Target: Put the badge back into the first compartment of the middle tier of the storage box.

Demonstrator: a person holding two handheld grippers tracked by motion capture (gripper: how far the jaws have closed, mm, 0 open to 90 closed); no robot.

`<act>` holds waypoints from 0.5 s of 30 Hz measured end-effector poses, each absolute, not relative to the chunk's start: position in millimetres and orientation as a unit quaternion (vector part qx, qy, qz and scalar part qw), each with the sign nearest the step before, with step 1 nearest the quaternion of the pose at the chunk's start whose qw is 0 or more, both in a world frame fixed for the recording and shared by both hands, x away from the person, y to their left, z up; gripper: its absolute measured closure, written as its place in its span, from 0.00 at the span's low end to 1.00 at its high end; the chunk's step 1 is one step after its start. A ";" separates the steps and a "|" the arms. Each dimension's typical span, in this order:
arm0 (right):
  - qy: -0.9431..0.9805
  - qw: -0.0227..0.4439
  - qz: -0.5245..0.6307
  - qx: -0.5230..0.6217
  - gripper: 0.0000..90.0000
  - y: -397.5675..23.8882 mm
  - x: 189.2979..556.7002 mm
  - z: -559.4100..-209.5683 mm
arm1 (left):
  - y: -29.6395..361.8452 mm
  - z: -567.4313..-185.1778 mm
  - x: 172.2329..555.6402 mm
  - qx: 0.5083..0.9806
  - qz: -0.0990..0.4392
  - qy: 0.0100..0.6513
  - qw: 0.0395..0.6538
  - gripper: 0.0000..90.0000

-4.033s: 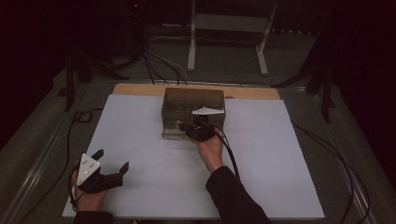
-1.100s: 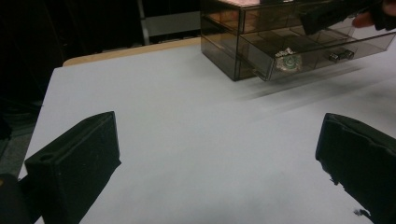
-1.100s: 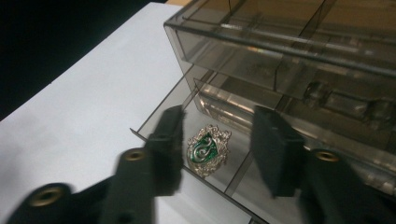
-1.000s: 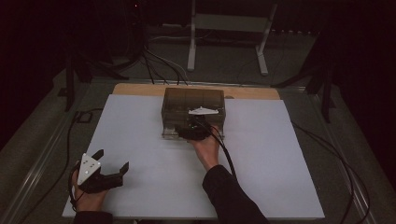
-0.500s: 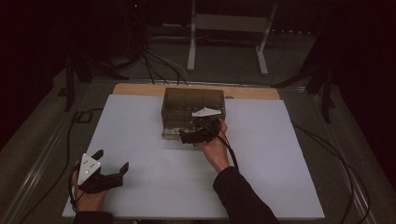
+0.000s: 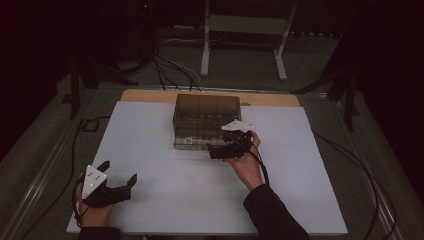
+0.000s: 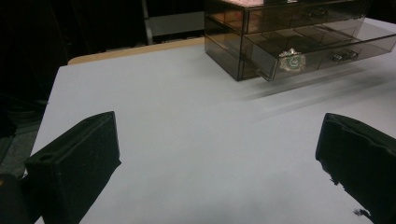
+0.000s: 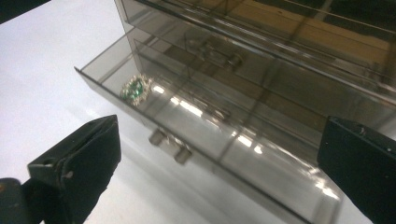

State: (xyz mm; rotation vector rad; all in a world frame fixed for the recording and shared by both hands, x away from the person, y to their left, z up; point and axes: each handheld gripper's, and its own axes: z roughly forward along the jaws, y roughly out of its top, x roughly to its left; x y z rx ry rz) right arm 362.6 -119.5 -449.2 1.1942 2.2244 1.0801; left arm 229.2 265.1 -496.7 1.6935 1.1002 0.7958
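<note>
A smoky see-through drawer box (image 6: 202, 116) stands at the back middle of the white sheet. Its bottom drawer (image 8: 210, 140) is pulled out a little. A green jewelled brooch (image 8: 135, 88) lies in that drawer's left compartment, and it also appears as the brooch (image 7: 292, 60) seen through the drawer front. My right gripper (image 6: 214, 151) is open just before the drawer's right front, its jaws wide either side of the small knob (image 8: 170, 145) and touching nothing. My left gripper (image 6: 119, 172) rests open and empty at the front left of the sheet.
The white sheet (image 6: 200, 200) covers most of the table, with a wooden strip (image 6: 150, 95) along its far edge. Cables run on both sides, and a metal stand (image 6: 242, 25) rises behind the table.
My right gripper has drawn back from the box front, a little to the right and toward the person. The left gripper has stayed put.
</note>
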 end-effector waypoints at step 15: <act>0.779 0.243 0.389 0.428 0.00 -171.8 328.2 -448.1 | 264.3 -497.2 229.1 0.690 0.323 0.449 0.466 0.01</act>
